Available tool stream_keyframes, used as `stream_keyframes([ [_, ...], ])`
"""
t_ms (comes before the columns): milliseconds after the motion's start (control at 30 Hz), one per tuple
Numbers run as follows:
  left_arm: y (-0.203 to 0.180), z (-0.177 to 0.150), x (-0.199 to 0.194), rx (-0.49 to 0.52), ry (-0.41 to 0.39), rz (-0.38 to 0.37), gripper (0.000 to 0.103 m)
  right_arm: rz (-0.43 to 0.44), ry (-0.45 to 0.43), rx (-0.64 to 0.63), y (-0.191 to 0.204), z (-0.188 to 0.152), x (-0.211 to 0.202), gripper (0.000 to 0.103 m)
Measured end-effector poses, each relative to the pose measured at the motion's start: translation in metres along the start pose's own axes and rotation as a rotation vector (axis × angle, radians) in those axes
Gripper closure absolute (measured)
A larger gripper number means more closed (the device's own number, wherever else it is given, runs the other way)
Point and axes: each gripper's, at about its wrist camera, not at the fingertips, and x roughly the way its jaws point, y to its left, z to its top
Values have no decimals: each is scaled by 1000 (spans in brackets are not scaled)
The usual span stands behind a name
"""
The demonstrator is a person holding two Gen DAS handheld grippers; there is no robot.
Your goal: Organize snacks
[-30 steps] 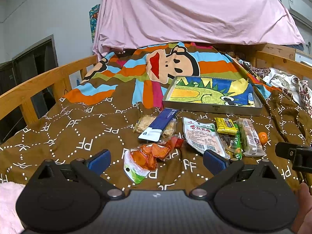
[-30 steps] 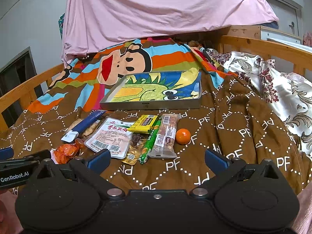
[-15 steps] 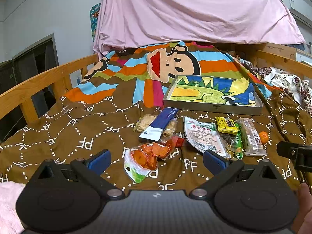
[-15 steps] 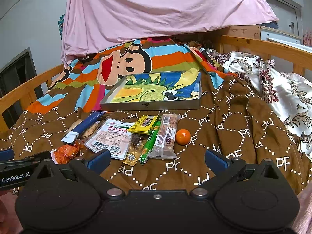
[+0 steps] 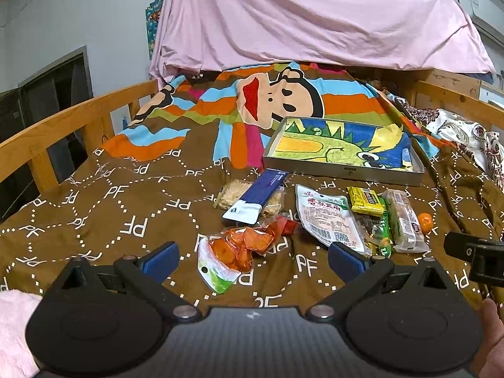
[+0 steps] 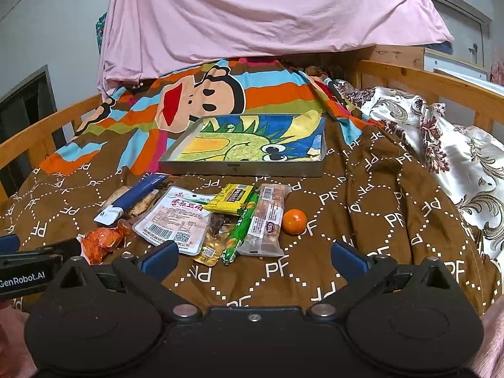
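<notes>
On the brown bedspread point(image 5: 132, 208), just short of the tray point(image 6: 239, 167), our snacks lie clustered. We hold both the left gripper point(image 5: 252, 256) and right gripper point(image 6: 254, 255) spread wide, empty. The orange packet point(image 5: 242, 245) looks light, crinkly and slippery; we'd pinch its sealed edge.

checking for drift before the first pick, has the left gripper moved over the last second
Yes, slightly. In the left wrist view the tray and the orange snack bag sit a little higher than before, so the left gripper has crept forward or tipped down a touch.
</notes>
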Motion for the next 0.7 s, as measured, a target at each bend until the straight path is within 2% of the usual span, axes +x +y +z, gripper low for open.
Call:
stream_keyframes([
  [300, 1, 7, 9, -2, 43, -8, 0, 23, 11, -23, 2, 6, 2, 1],
  [700, 8, 23, 34, -16, 131, -24, 1, 66, -1, -155, 11, 22, 20, 1],
])
